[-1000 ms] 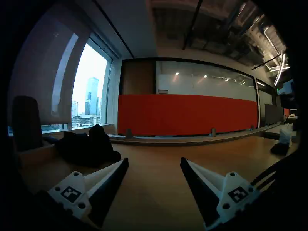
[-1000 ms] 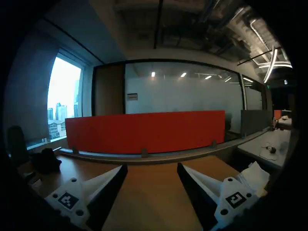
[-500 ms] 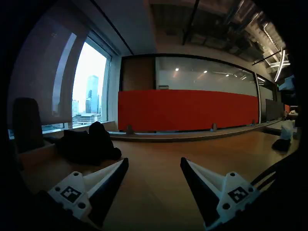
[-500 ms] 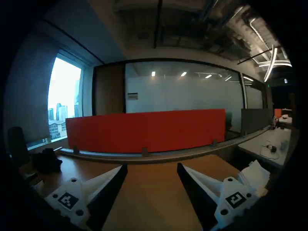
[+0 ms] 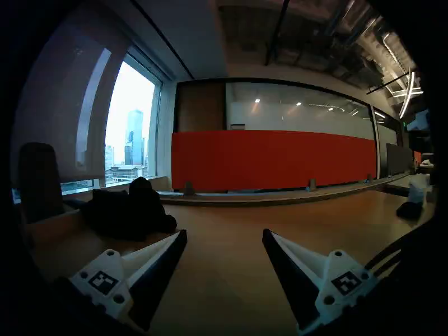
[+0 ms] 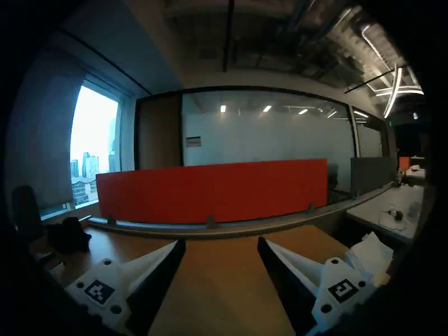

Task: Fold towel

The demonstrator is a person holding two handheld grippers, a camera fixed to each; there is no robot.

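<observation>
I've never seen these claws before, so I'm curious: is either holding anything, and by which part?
Nothing is held. The left claw and the right claw are both open, with bare wooden desk showing between their fingers.

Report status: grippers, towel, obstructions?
Open, empty: left gripper, right gripper, over desk. Dark heap on desk, ahead left, untouched; towel or not, can't tell. Nothing between fingers and heap.
</observation>
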